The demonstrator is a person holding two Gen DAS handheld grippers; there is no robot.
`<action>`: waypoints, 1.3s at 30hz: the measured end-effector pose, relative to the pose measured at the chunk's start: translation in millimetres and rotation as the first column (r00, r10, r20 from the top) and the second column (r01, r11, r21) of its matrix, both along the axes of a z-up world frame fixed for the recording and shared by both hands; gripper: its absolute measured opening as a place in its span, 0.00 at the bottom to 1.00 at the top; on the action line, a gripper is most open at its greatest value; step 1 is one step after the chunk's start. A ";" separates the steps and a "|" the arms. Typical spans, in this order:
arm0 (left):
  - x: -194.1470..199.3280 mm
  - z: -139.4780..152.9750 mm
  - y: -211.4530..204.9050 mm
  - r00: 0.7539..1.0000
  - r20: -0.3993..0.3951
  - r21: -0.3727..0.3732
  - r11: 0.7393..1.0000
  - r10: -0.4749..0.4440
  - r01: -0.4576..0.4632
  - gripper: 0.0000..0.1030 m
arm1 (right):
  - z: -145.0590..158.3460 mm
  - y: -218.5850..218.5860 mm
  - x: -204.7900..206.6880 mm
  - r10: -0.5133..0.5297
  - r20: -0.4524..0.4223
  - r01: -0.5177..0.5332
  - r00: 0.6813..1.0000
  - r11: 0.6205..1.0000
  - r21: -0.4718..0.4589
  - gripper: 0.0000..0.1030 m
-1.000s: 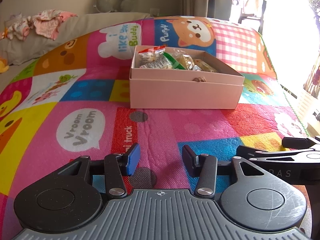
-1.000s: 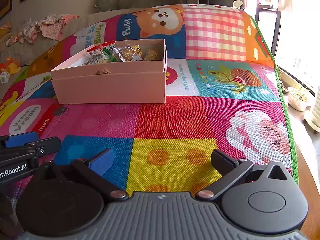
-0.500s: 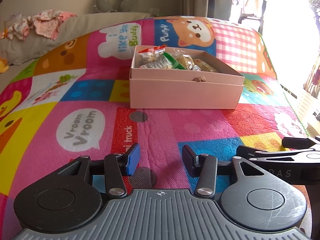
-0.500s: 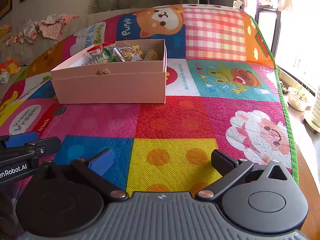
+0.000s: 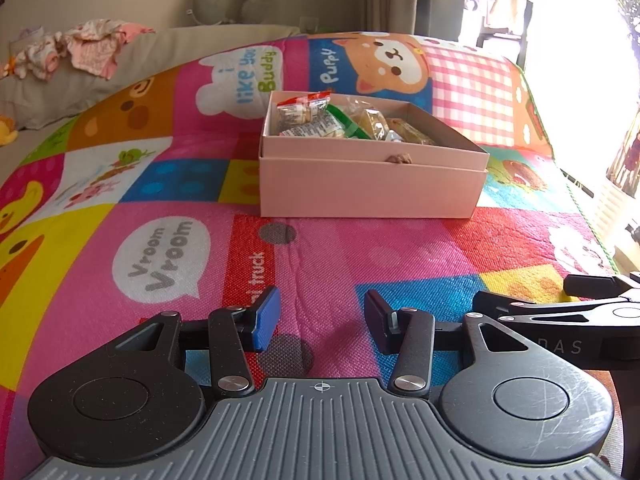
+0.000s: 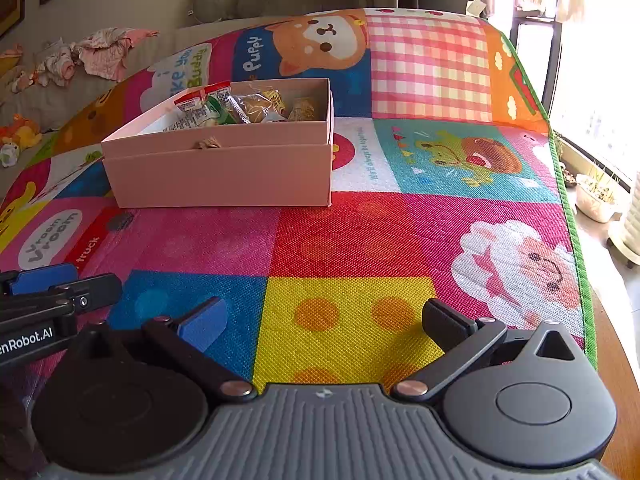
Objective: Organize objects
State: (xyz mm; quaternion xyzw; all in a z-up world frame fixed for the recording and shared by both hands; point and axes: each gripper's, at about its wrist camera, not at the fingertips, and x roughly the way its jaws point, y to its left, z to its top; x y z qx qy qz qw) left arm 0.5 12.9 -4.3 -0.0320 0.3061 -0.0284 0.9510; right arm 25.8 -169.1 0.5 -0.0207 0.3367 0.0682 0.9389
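Two grippers rest low over a colourful play mat [image 6: 348, 236], the left gripper [image 5: 320, 320] and right gripper [image 6: 324, 320] both spread, holding nothing. At twelve o'clock, well apart, a pink box [image 5: 368, 188] holds wrapped snacks [image 5: 320, 120], seemingly already gathered.

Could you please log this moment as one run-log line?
left gripper: open, empty | right gripper: open, empty | pink box: on play mat, holds wrapped snacks
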 end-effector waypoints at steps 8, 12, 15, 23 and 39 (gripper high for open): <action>0.1 -0.1 -0.2 1.000 0.000 0.002 1.000 0.000 0.000 0.49 | 0.1 -0.2 -0.1 0.000 0.000 0.000 1.000 1.000 0.001 1.00; 0.0 -0.1 -0.4 1.000 0.000 0.001 1.000 0.000 0.000 0.49 | 0.0 -0.2 -0.1 0.000 0.000 0.000 1.000 1.000 0.001 1.00; 0.0 -0.1 -0.3 1.000 0.000 0.002 1.000 0.000 0.000 0.49 | 0.0 -0.3 -0.1 0.000 0.000 0.000 1.000 1.000 0.001 1.00; 0.0 -0.1 -0.3 1.000 0.000 0.002 1.000 0.000 0.000 0.49 | -0.1 -0.1 -0.1 0.000 0.000 0.000 1.000 1.000 0.001 1.00; -0.8 -0.4 -3.6 1.000 -0.002 0.037 0.999 0.000 0.000 0.50 | -0.2 0.5 -0.6 0.000 0.000 0.000 1.000 1.000 0.001 1.00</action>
